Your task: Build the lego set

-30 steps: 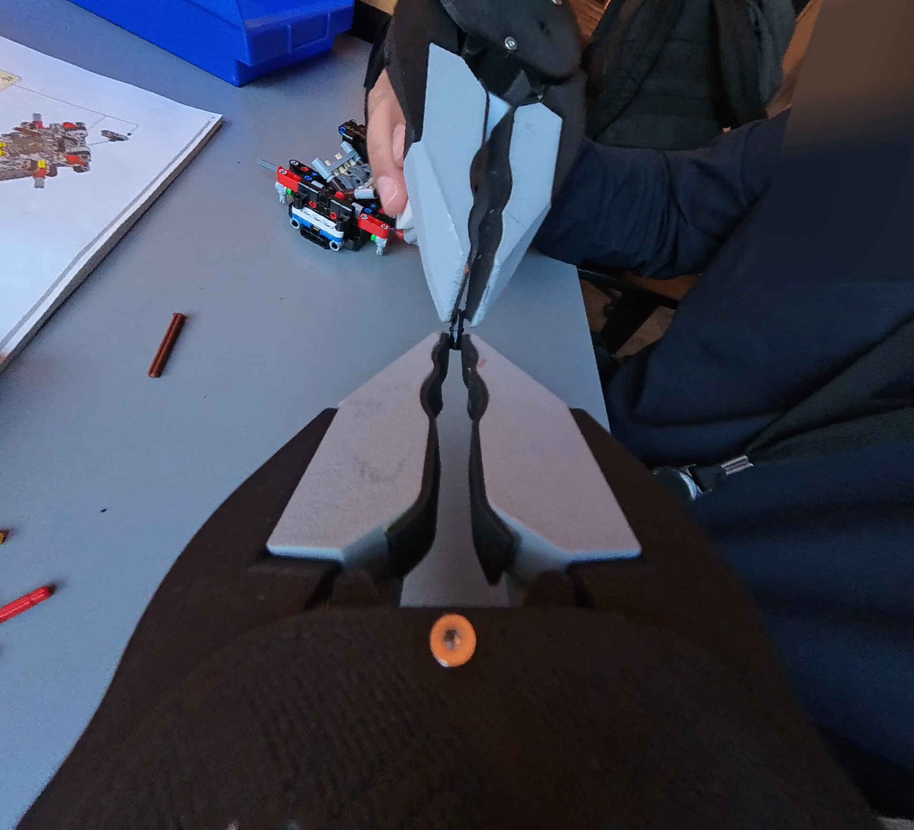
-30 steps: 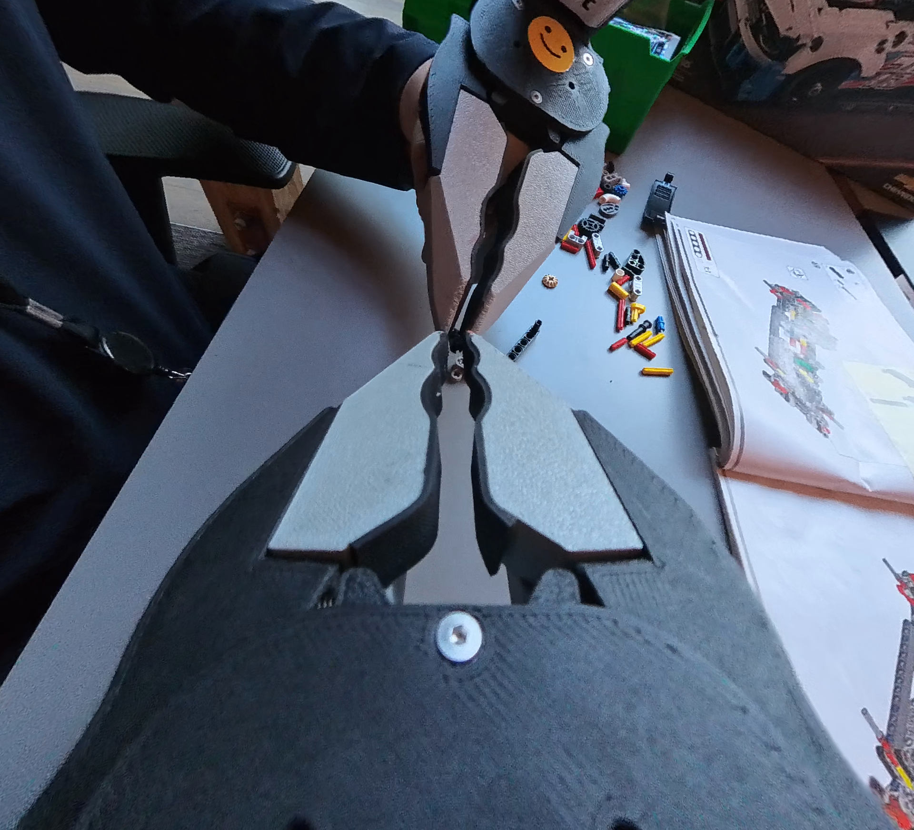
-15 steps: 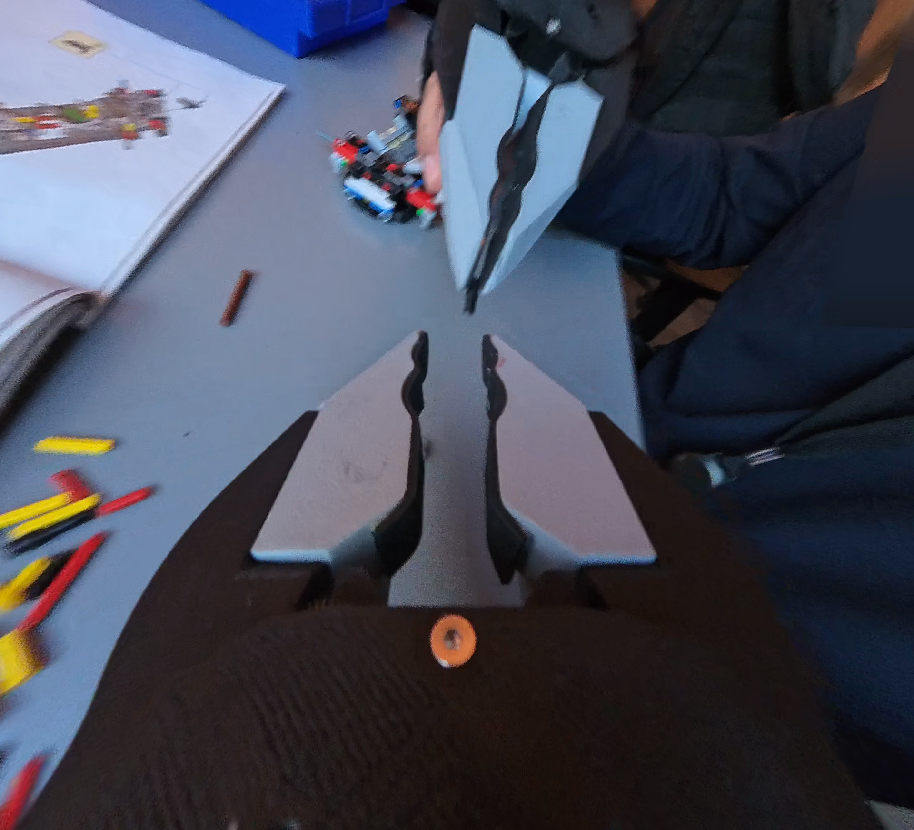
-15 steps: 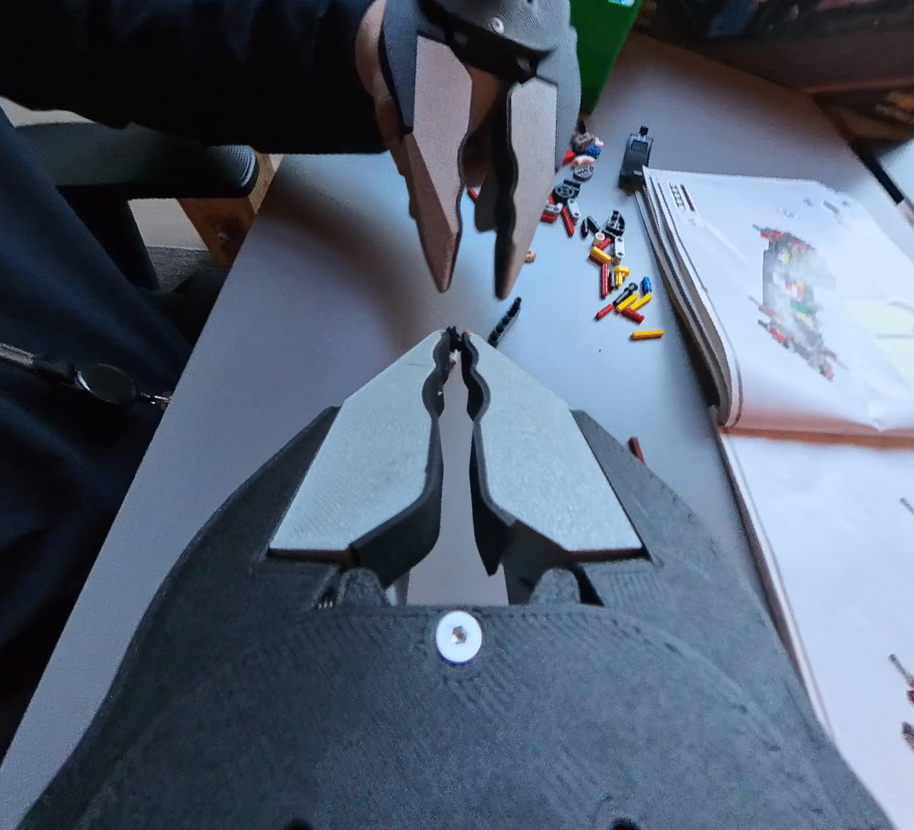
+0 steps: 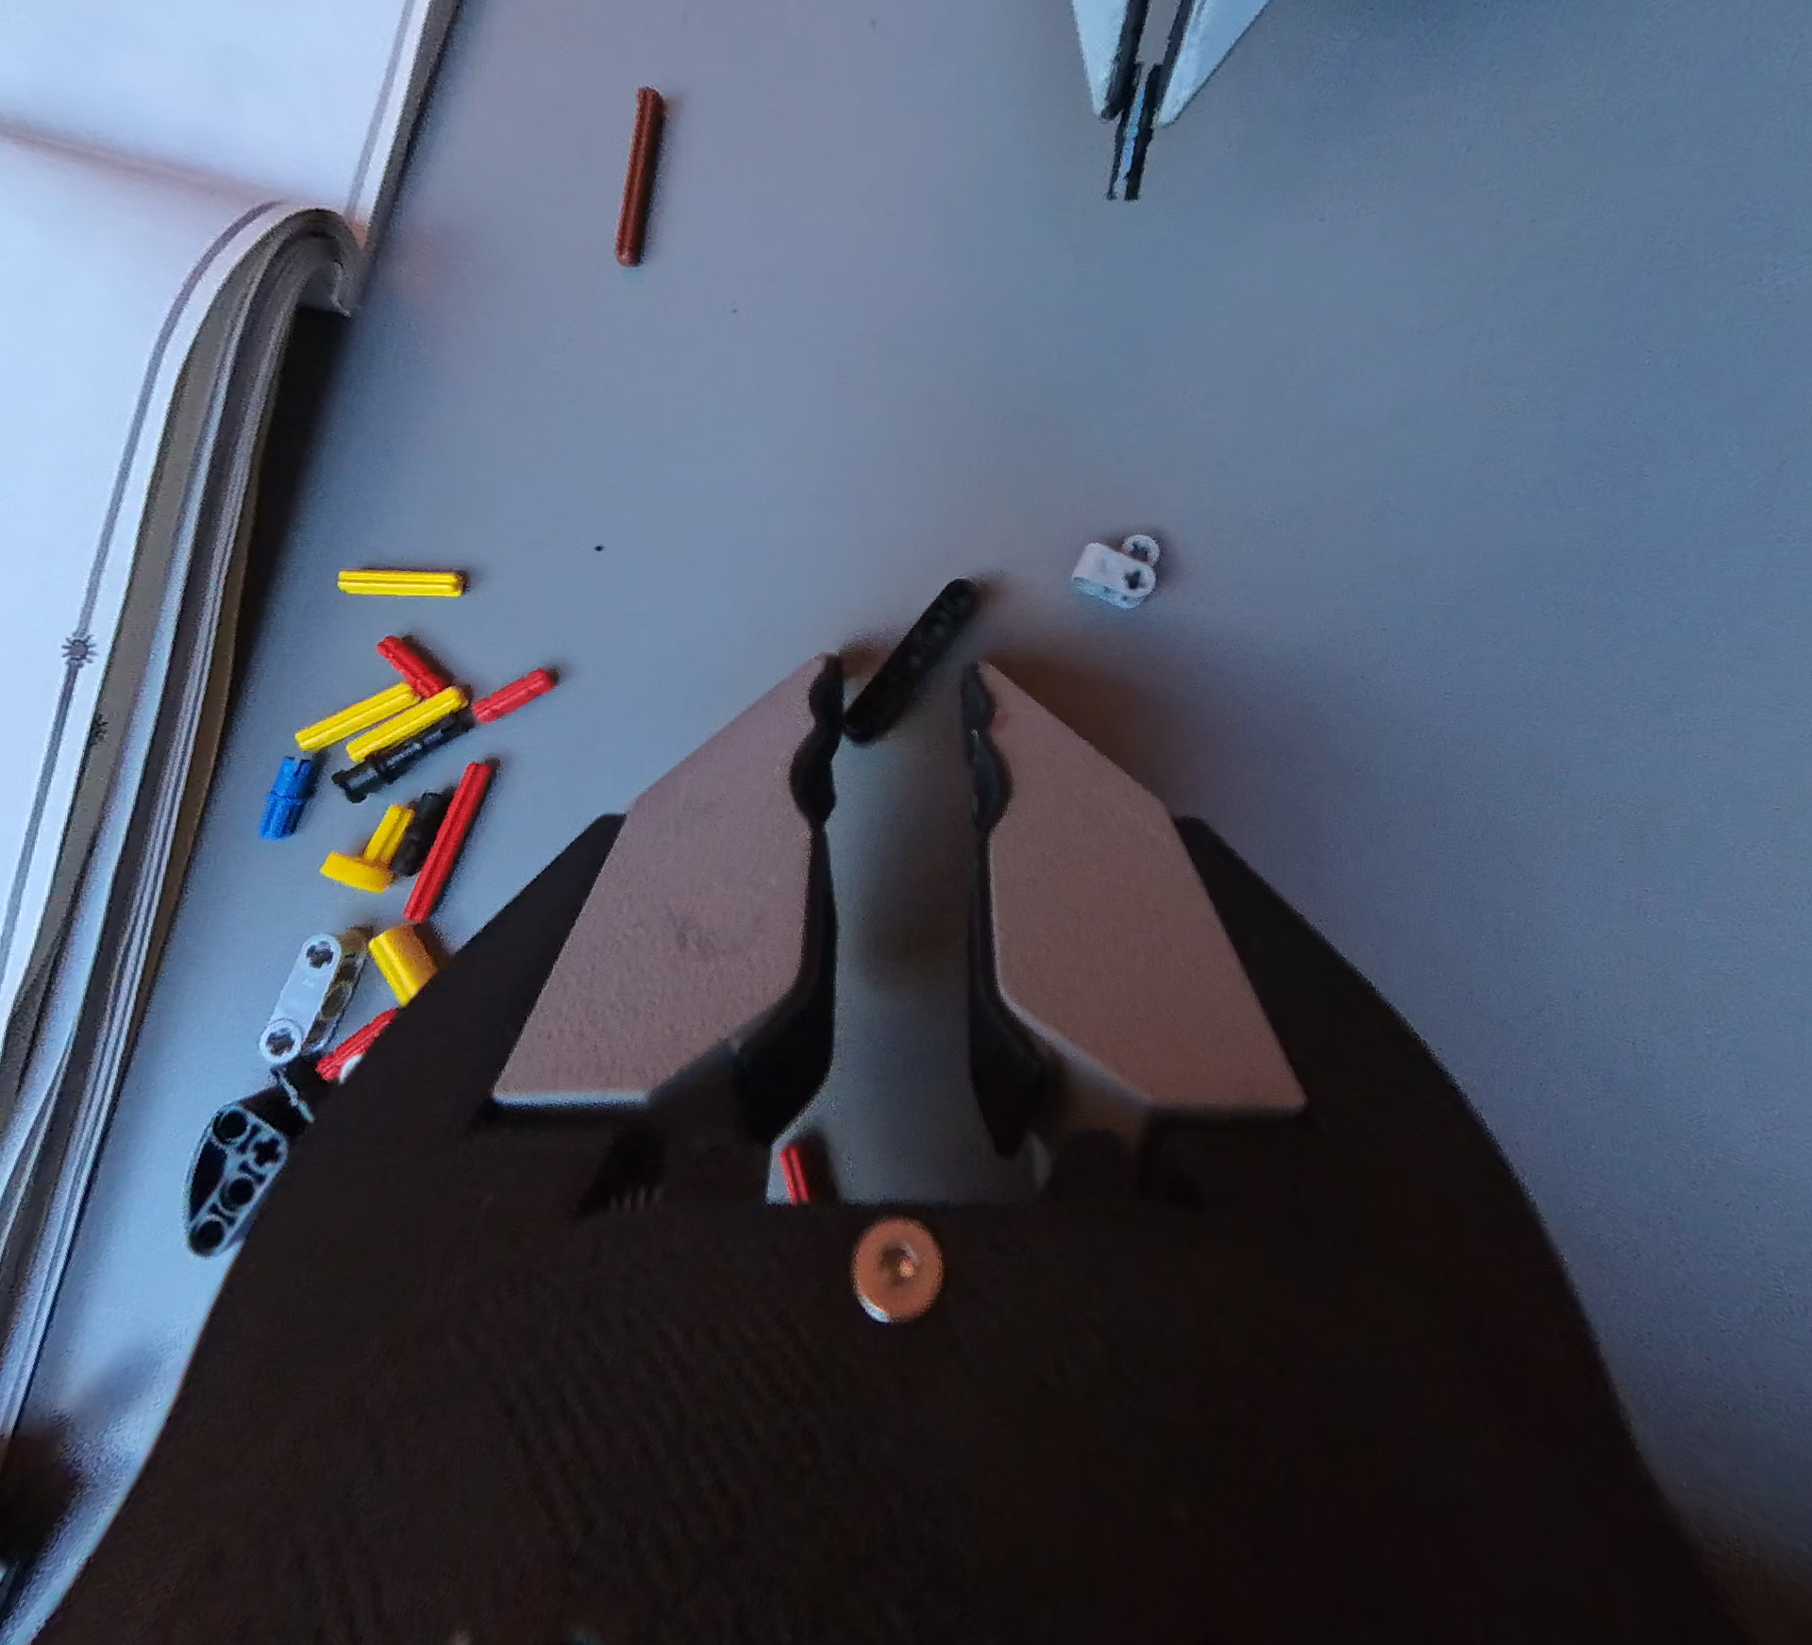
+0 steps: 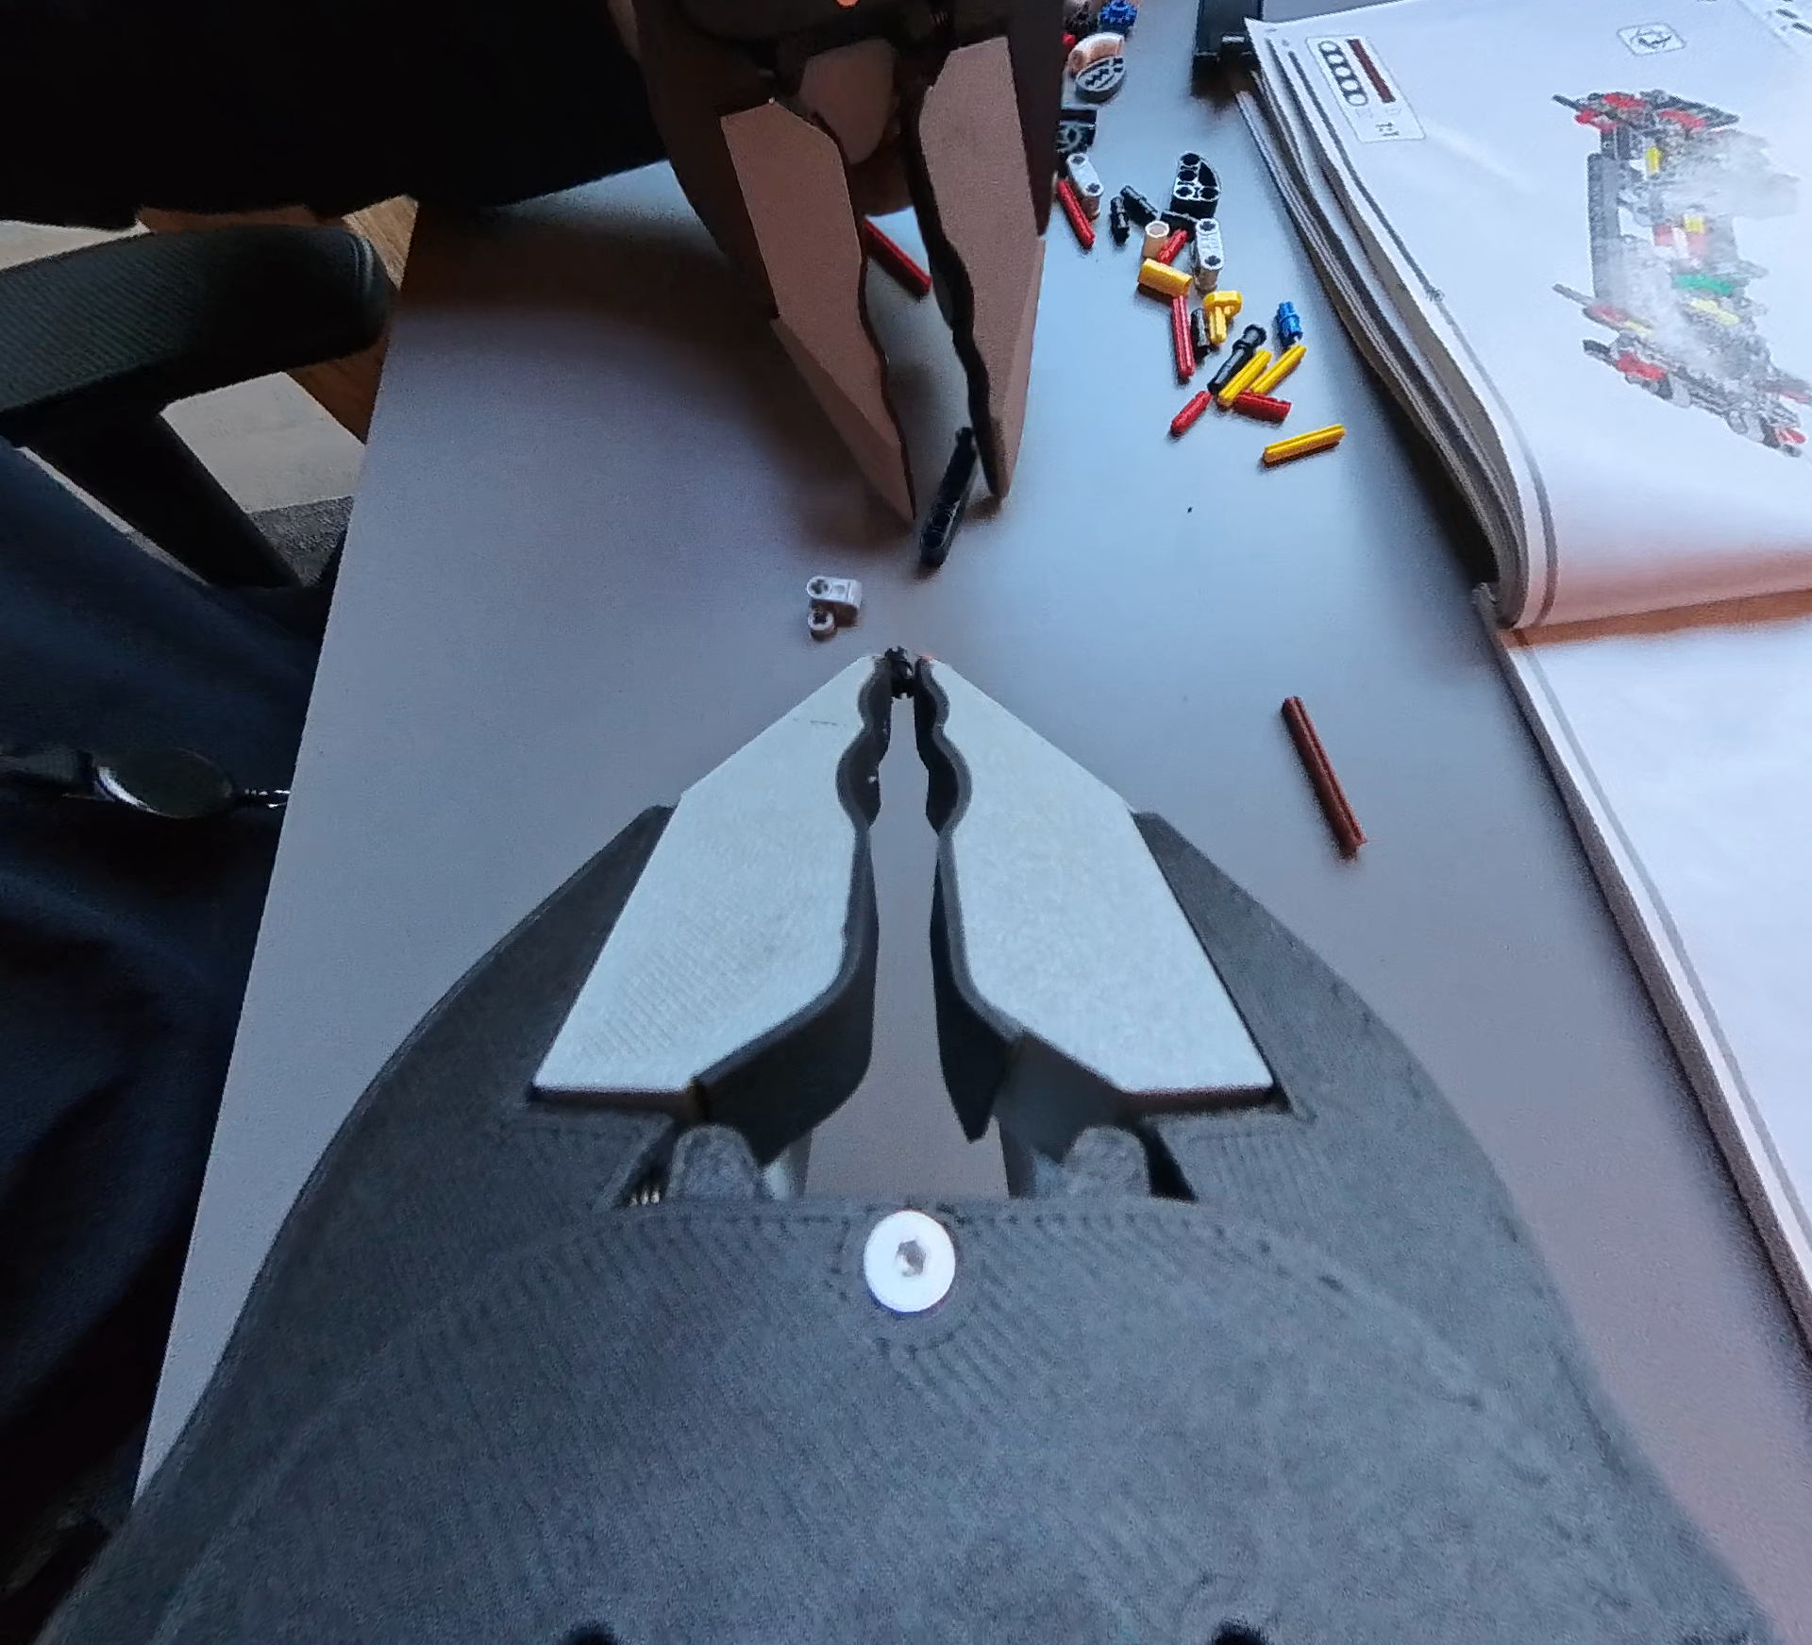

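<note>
Left gripper (image 5: 902, 696) low over the counter (image 5: 1373, 421), fingers apart. Black beam (image 5: 912, 662) lies flat on the counter between the fingertips, slanting out ahead of them. Its near end sits close against the left finger (image 5: 819, 715); clear gap to the other finger. Nothing pressed, so not gripped.

Right gripper (image 6: 897, 666) hovers well short of the beam, fingers together on a small black pin (image 6: 894, 662) that pokes out at the very tips.

Grey connector (image 5: 1116, 576) lies just ahead of and to the right of the left fingers. Brown axle (image 5: 639, 176) lies farther ahead to their left. Loose pile of red, yellow, black and blue pins (image 5: 392, 755) lies left of the fingers, beside an open booklet (image 5: 147, 323).

Handling, judged: the beam is a light, rigid plastic strip with a row of holes, smooth-sided and thin, likely to skid or pivot if caught on one end. Best taken across its narrow width near the middle, fingers square to its long sides. The pin is tiny and hard, and would easily squirt out of a tip grip.
</note>
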### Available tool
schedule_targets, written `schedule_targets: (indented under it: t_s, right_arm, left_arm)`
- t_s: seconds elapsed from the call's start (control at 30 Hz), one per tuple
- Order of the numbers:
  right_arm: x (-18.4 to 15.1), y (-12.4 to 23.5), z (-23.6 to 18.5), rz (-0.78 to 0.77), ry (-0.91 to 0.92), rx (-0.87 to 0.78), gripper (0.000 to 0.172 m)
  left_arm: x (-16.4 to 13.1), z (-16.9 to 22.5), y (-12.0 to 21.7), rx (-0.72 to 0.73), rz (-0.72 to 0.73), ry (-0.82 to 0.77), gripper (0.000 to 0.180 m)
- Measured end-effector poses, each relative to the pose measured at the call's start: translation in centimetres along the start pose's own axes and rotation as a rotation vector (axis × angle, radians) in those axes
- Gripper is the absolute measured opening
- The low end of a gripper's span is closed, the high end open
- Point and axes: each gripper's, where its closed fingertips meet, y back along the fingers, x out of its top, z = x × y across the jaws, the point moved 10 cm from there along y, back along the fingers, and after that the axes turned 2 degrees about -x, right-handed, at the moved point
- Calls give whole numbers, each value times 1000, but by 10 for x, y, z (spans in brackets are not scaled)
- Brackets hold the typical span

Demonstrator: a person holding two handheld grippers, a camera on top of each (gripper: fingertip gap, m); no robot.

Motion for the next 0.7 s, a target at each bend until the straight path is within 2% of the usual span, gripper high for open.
schedule_targets:
  t_s: [0.33, 0.47, 0.57, 0.7]
  right_arm:
    - [-3, 4, 1, 1, -25, -6, 2]
    - [0, 3, -1, 4, -31, -7, 2]
    - [3, 1, -3, 25, -60, 8, 2]
    - [6, -1, -6, 75, -103, 69, 1]
  left_arm:
    - [-1, 24, 0, -27, 19, 91, 24]
    - [0, 25, 6, 28, 37, 110, 25]
    - [11, 28, 15, 93, 100, 110, 25]
    - [33, 44, 16, 151, 142, 17, 23]
